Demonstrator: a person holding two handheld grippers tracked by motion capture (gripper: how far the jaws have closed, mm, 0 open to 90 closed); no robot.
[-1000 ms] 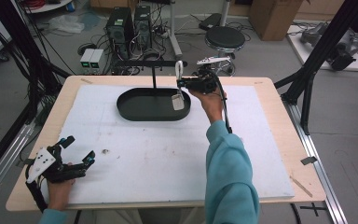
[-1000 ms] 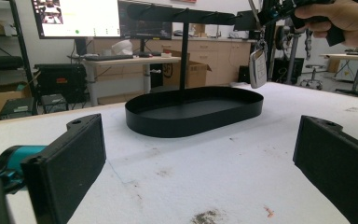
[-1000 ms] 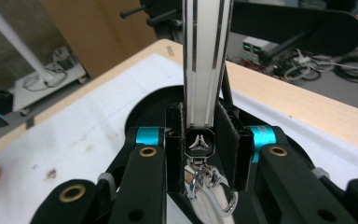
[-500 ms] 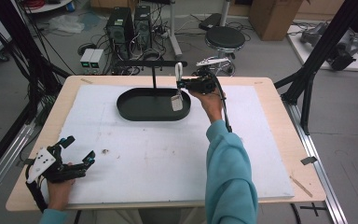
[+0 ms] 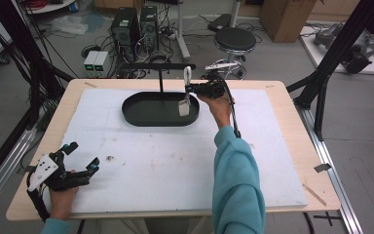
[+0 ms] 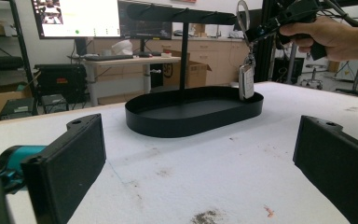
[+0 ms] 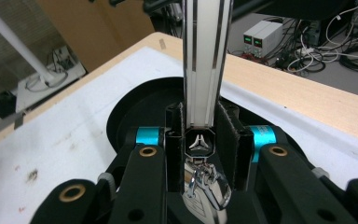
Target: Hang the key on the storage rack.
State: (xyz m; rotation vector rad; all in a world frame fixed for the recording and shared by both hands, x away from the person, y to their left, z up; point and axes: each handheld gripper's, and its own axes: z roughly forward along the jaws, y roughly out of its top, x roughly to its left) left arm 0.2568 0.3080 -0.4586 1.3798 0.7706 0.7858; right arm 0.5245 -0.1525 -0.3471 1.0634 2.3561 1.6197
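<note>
High view: at the table's (image 5: 292, 97) near left corner the left gripper (image 5: 80, 163) rests on the white mat (image 5: 175, 156), held by the person's left hand (image 5: 61, 200), its jaws spread wide with nothing between them. In the left gripper view the same two black jaws stand far apart at the bottom of the frame, with bare, lightly stained mat between them. A small dark smudge (image 5: 110, 158) marks the mat just to the right of that gripper.

Toward the far edge, about midway along it, sits a black oval tray (image 5: 136, 114) with a thin upright post (image 5: 161, 83) rising from its far side and carrying a horizontal black bar (image 5: 151, 65). Over the tray's right end the right gripper (image 5: 191, 88), held by the right hand (image 5: 216, 105) in a teal sleeve (image 5: 236, 180), is clamped on a key set (image 5: 185, 92): a silver ring stands up above the jaws and a light key fob hangs below them, just above the tray's inside. In the right gripper view the jaws press tight on both sides of a pale strap (image 7: 205, 60), with the metal fob (image 7: 205, 189) beneath.
</note>
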